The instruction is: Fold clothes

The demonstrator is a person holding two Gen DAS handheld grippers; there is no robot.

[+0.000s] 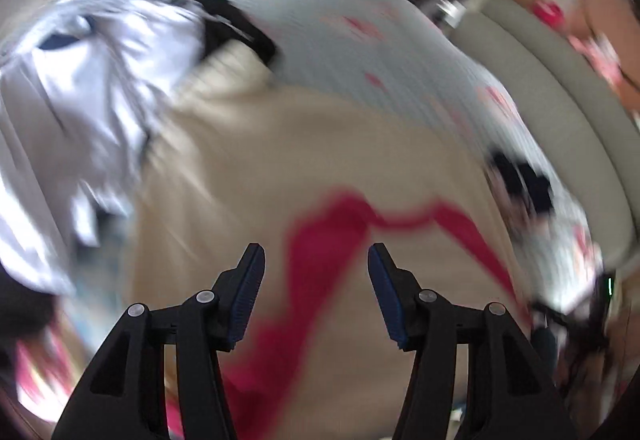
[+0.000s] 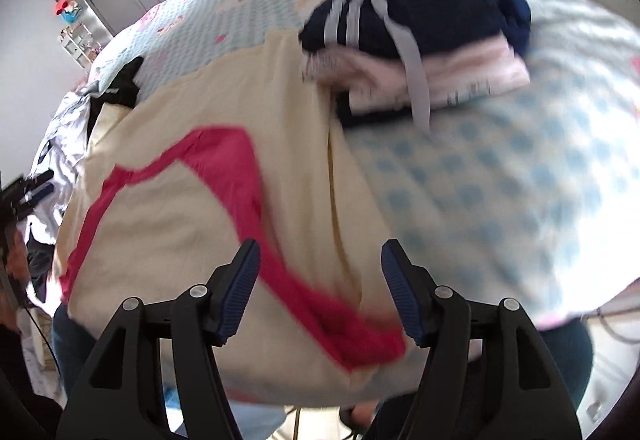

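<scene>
While both my left gripper (image 1: 316, 256) and right gripper (image 2: 320, 252) hang open (nothing pinched, I think), the cream garment (image 2: 180, 215) lies beside the folded stack (image 2: 420, 51).

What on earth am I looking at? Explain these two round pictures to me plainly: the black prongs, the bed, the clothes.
No robot here: a person holds a two-finger clamp tool in each hand, and a wide-angle camera on each tool looks forward along its fingers. That gives the round, bent pictures.

One picture is from the left gripper, the other from the right gripper. The black prongs with blue pads are their fingers. Both stand open and hold nothing.

Under them, on a bed with a light blue patterned sheet, lies a cream garment with pink trim, spread out. Beside it is a stack of folded clothes, dark blue on top of pale pink. On the other side lies a white crumpled garment. The left picture is blurred, so finer detail there cannot be told.
</scene>
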